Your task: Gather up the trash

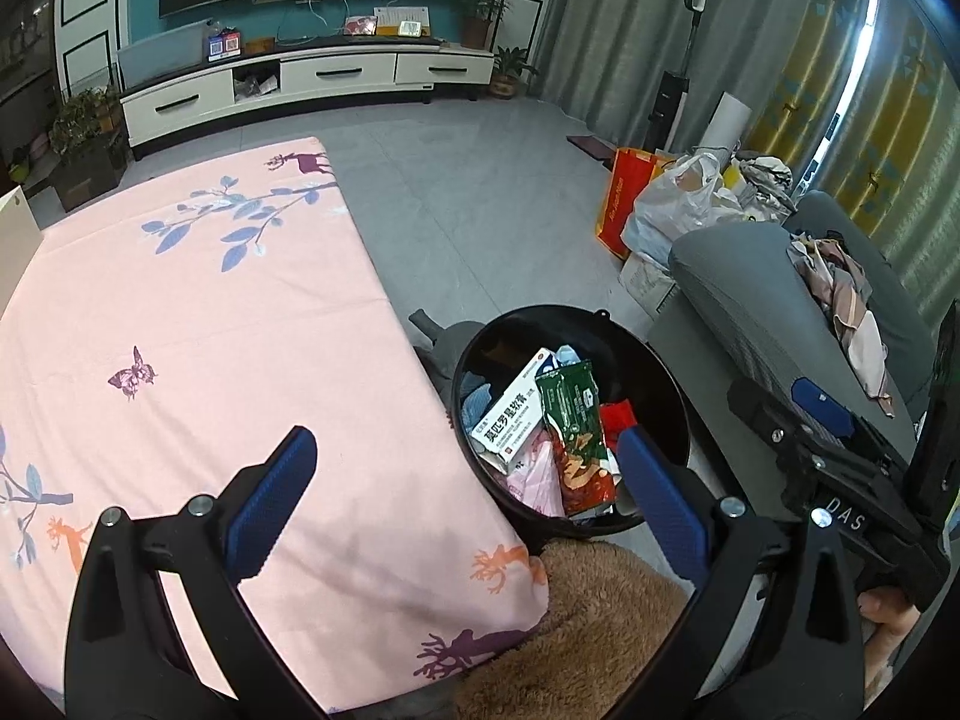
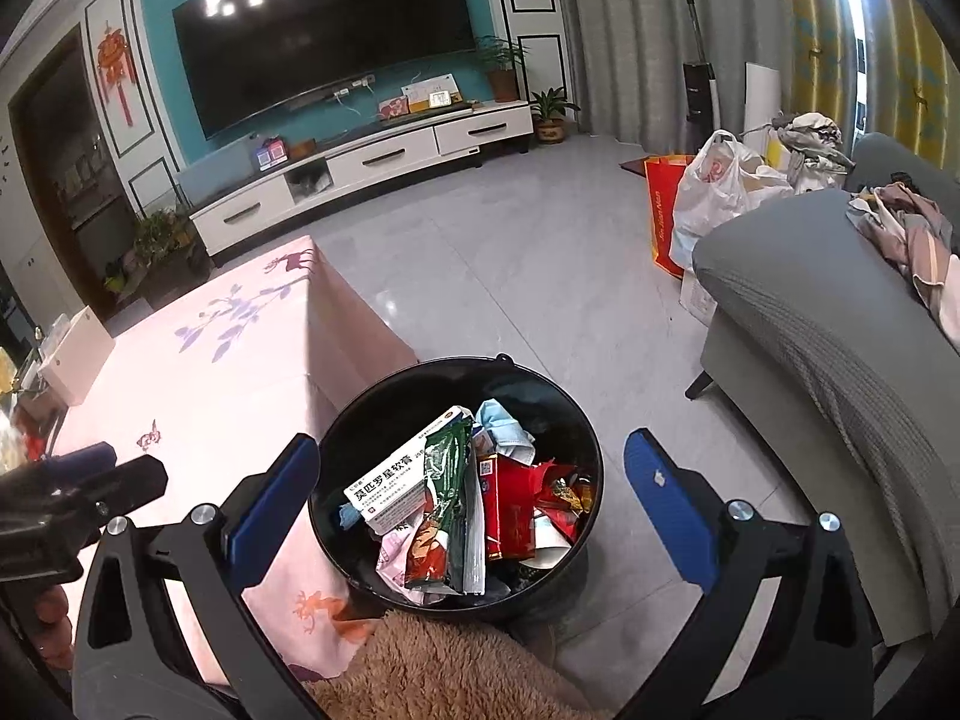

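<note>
Hovering above the black bin (image 2: 454, 483), both spread, empty grippers (image 1: 465, 468) (image 2: 471, 474) face light, crinkly wrappers (image 2: 441, 516), probably best pinched at an edge.

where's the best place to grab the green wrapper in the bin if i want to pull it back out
Grip the green wrapper by its upper end, coming straight down from above. It lies long and flat on top of the pile in the black bin, and that end sticks up beside the white box, so fingers placed across its narrow width should clear the rim. Both grippers are open and empty.
</note>
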A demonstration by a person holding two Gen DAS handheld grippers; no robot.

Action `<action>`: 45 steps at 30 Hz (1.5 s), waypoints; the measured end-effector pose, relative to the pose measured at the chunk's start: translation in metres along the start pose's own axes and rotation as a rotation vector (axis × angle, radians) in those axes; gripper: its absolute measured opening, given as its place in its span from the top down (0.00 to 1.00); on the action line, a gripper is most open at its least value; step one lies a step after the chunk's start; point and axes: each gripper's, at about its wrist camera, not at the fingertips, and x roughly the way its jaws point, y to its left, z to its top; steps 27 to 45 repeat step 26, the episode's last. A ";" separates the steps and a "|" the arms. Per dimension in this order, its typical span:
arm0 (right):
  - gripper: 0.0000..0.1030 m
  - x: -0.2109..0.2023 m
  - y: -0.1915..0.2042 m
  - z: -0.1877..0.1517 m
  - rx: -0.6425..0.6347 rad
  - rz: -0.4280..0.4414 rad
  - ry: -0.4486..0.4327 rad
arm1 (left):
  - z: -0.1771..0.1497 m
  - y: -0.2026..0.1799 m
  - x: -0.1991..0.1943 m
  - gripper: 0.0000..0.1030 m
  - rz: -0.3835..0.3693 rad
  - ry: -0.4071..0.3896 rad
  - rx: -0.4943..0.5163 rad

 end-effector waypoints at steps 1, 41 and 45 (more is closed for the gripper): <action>0.03 0.000 0.000 0.000 -0.002 -0.001 0.000 | 0.000 0.001 0.000 0.03 -0.002 0.003 -0.003; 0.03 0.002 0.012 -0.005 -0.044 -0.022 0.012 | -0.006 0.002 -0.008 0.03 -0.006 -0.018 0.008; 0.03 0.002 0.012 -0.005 -0.044 -0.022 0.012 | -0.006 0.002 -0.008 0.03 -0.006 -0.018 0.008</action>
